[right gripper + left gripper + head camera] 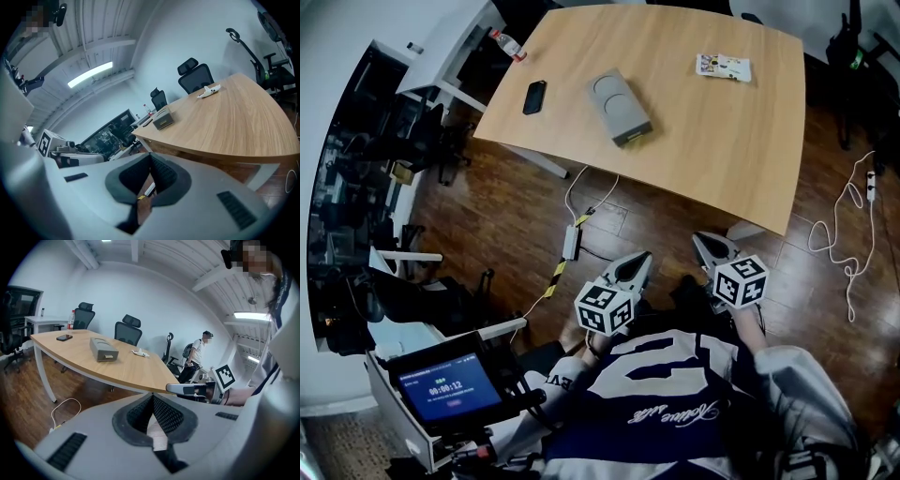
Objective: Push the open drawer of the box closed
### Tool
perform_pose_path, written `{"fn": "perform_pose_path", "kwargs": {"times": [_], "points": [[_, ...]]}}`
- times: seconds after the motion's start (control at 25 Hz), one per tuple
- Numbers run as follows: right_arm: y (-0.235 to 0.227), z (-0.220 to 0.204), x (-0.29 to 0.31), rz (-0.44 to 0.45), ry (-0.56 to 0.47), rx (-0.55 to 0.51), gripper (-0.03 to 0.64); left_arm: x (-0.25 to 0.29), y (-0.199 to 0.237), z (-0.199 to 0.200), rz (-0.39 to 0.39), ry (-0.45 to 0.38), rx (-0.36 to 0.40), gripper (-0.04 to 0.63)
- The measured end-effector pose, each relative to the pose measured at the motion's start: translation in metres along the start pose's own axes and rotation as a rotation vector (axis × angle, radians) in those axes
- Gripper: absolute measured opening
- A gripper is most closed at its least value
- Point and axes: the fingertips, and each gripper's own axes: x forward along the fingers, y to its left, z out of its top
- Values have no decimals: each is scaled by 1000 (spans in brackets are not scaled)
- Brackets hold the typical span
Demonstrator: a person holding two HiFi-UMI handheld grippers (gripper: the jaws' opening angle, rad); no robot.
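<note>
Box: how far its drawer stands out is too small to tell. Leaflet: print unreadable. Person: cut off by bottom edge.

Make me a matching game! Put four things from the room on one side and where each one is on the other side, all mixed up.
Things
1. grey box
2. black phone
3. power strip
4. white packet

Places
A. on the wooden floor
B. on the far right part of the wooden table
C. near the middle of the table
D. on the table, left of the box

Pairs: 1-C, 2-D, 3-A, 4-B
</note>
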Motion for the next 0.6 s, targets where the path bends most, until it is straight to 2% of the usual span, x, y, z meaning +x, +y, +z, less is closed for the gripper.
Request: {"fn": "perform_pose_path", "kwargs": {"times": [0.2, 0.6], "points": [[18, -1, 10, -3, -15, -16, -2, -24, 17, -1, 17, -25, 1, 3], [113, -24, 41, 19, -12, -68, -2, -108, 63, -7, 15, -90, -9, 3]]}}
